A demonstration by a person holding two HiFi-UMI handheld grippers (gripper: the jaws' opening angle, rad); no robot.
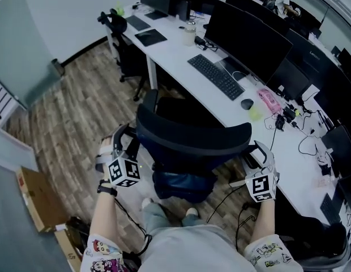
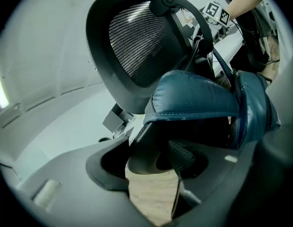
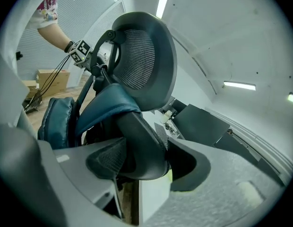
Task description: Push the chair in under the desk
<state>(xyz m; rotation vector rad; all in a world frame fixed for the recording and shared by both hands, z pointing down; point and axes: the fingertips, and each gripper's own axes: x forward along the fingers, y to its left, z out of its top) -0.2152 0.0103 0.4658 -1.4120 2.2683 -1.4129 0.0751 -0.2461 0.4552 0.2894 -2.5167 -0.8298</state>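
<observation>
A black mesh-backed office chair [image 1: 192, 137] with a blue seat cushion [image 1: 184, 183] stands pulled out from the white desk [image 1: 175, 55], its back towards me. My left gripper [image 1: 123, 139] is shut on the chair's left armrest [image 2: 146, 150], which fills the gap between its jaws. On the other side, my right gripper [image 1: 256, 152] is shut on the right armrest [image 3: 137, 141]. The mesh backrest [image 2: 137, 41] looms over the left gripper [image 2: 153, 162], and the same backrest [image 3: 146, 60] rises above the right gripper [image 3: 139, 162].
On the desk are a keyboard [image 1: 216, 75], a mouse [image 1: 247, 103], dark monitors [image 1: 246, 38] and a tangle of cables [image 1: 294, 120]. A second black chair [image 1: 116, 24] stands at the desk's far left end. A cardboard box [image 1: 37, 200] lies on the wood floor at my left.
</observation>
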